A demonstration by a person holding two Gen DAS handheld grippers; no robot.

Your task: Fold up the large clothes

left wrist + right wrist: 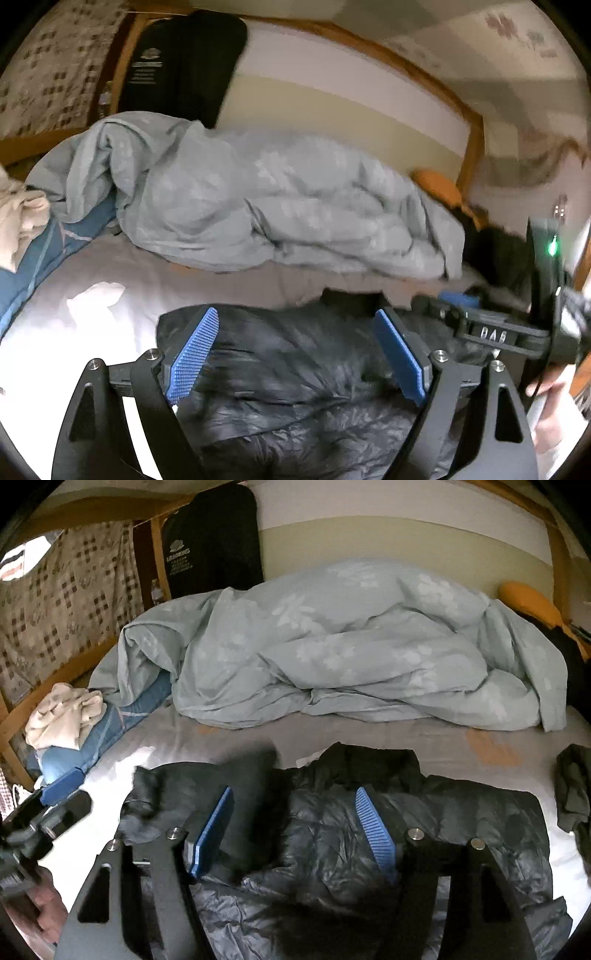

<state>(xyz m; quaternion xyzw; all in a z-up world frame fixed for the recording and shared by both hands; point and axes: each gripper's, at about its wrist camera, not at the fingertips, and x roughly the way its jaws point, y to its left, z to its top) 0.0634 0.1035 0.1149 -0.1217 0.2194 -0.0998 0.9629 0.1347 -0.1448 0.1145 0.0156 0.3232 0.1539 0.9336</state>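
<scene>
On the bed [461,734], a dark puffer jacket [332,834] lies spread over the pale sheet, its collar toward the wall and its shiny quilted body running toward the cameras. Both wrist views look down on it from the near edge. The left hand-held gripper [295,350] hangs over the jacket with its blue pads [194,354] set wide apart and nothing between them; whether the fingertips touch the cloth cannot be told. The right hand-held gripper [295,834] is likewise spread wide above the jacket's upper part, holding nothing, and a blurred dark fold of the jacket sits just beside its left pad. In the left view the right tool shows at the right edge, over the jacket's far side; in the right view the left tool shows at the lower left, blurred. Behind the jacket, along the wall, a light blue flowered duvet [332,646] is heaped in a long crumpled roll. At the left end of the bed a cream cloth [66,716] rests on a blue pillow [96,738]. An orange cushion [532,602] lies at the right end, and a dark green garment [572,786] sits near the jacket's right side, apart from it.
</scene>
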